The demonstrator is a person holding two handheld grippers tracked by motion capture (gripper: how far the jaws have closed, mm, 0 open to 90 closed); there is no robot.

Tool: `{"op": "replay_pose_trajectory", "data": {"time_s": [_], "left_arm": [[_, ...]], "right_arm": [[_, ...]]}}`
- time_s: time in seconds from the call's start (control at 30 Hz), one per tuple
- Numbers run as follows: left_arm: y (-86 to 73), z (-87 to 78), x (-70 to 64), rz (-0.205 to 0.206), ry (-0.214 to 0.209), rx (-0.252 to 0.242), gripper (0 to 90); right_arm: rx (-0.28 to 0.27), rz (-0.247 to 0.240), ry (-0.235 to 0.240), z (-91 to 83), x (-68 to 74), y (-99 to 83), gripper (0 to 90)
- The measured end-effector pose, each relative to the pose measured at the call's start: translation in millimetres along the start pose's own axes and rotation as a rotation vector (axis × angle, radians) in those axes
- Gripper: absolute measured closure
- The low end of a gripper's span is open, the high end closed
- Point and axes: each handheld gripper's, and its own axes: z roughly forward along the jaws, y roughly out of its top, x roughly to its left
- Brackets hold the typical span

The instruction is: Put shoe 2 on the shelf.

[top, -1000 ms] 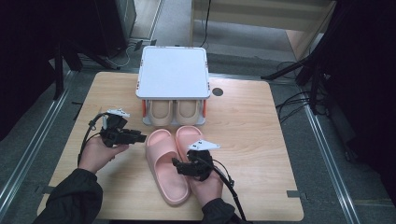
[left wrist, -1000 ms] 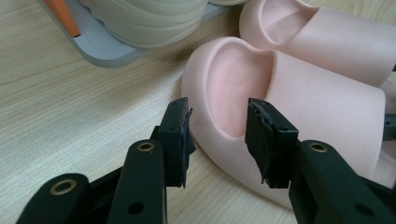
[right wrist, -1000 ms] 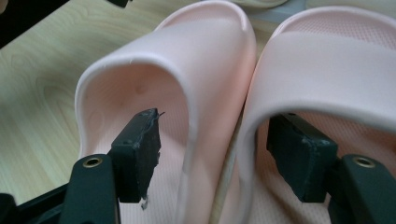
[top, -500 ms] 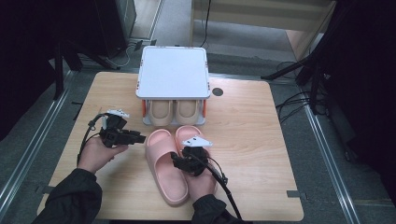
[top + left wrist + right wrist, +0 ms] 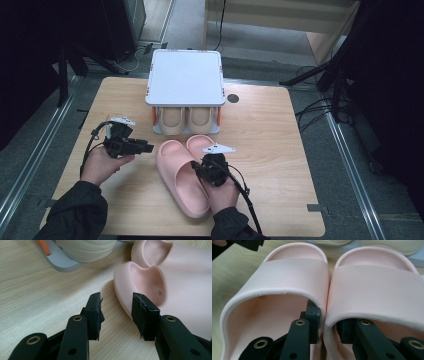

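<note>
Two pink slippers lie side by side on the wooden table [image 5: 270, 150], the left one [image 5: 177, 175] slightly nearer me than the right one [image 5: 200, 144]. My right gripper [image 5: 204, 169] reaches in from the heel end. One jaw is under each strap, shut on the two touching inner walls [image 5: 325, 302]. In the right gripper view the left strap [image 5: 292, 275] and right strap [image 5: 377, 280] arch over the jaws. My left gripper [image 5: 149, 148] hovers open just left of the left slipper's toe [image 5: 150, 282], with bare table between its fingers [image 5: 93, 307].
A grey shoe rack with a white top [image 5: 185, 75] stands at the table's back middle. A beige pair of slippers [image 5: 172, 120] sits on its lower shelf [image 5: 60, 261], just beyond the pink toes. A dark round hole [image 5: 232, 98] sits right of the rack.
My right gripper has edged forward a little, deeper between the pink slippers' straps. The left gripper and the slippers have hardly moved.
</note>
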Motion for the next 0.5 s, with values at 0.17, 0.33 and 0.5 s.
{"op": "replay_pose_trajectory", "data": {"time_s": [0.17,0.33,0.5], "left_arm": [[-1.3,-4.3,3.2,-0.009,0.002,-0.006,58.9],[-2.1,-12.2,6.3,-0.004,0.023,-0.019,58.2],[-4.6,-14.5,8.4,-0.006,0.029,-0.011,58.0]], "right_arm": [[0.032,-0.018,0.059,-11.1,-4.9,-0.2,75.5],[0.019,-0.083,0.131,-26.8,-3.9,2.8,75.5],[0.031,-0.118,0.165,-41.3,-0.5,12.2,75.4]]}}
